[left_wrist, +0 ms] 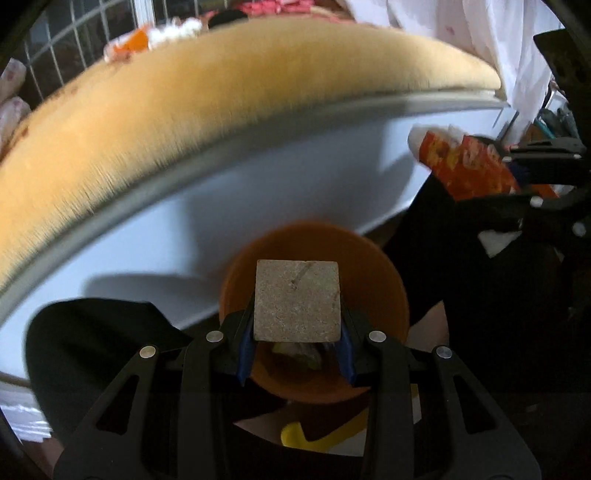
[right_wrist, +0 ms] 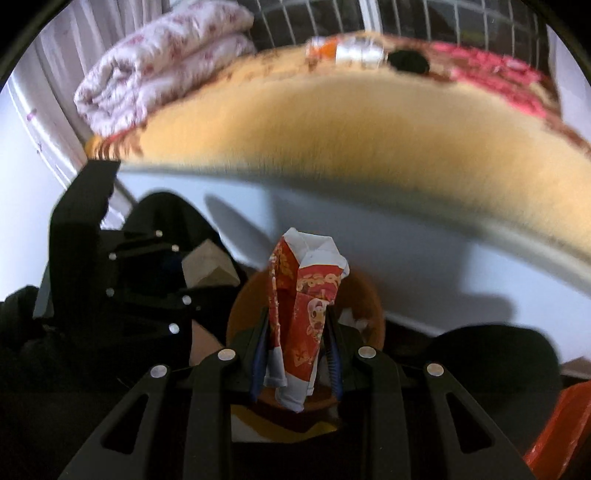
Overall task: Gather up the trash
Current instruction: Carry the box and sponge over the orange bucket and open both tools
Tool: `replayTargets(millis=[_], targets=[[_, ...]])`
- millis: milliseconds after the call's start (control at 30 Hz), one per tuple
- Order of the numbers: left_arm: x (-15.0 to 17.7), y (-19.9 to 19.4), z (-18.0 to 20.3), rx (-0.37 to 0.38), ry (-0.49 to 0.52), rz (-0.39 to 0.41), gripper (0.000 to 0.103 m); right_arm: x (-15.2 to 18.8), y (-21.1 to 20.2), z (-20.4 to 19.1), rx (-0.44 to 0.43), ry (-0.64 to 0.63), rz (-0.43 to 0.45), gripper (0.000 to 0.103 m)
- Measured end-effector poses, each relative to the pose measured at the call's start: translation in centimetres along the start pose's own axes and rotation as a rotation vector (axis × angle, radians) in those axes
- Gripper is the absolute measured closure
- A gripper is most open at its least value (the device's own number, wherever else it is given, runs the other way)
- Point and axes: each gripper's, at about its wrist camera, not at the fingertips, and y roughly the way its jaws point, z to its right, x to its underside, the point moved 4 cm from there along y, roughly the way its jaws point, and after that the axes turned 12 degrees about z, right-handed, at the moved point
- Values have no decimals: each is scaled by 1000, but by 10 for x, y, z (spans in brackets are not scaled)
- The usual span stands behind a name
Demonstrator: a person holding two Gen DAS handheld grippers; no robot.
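Left tongs [left_wrist: 297, 334] clamp a blank tan block [left_wrist: 297, 301]; right tongs [right_wrist: 295, 354] grip a crumpled red wrapper [right_wrist: 303, 306], print unreadable.

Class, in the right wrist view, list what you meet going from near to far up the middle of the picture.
Red printed wrapper in the right gripper → orange bin → white bed side → yellow blanket → window grille.

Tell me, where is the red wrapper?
The red wrapper sits pinched in the right gripper, centre of the right wrist view, just above the orange bin.
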Motion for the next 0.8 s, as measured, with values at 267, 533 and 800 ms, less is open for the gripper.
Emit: replayTargets(millis=[267, 533, 800], targets=[[7, 16, -11, 23, -36, -53, 68, 27, 35, 4, -29, 17, -120, 76], [16, 24, -17, 27, -40, -94, 68, 27, 49, 7, -31, 33, -164, 76], [21, 38, -23, -39, -29, -145, 8, 26, 65, 9, 28, 11, -182, 34]])
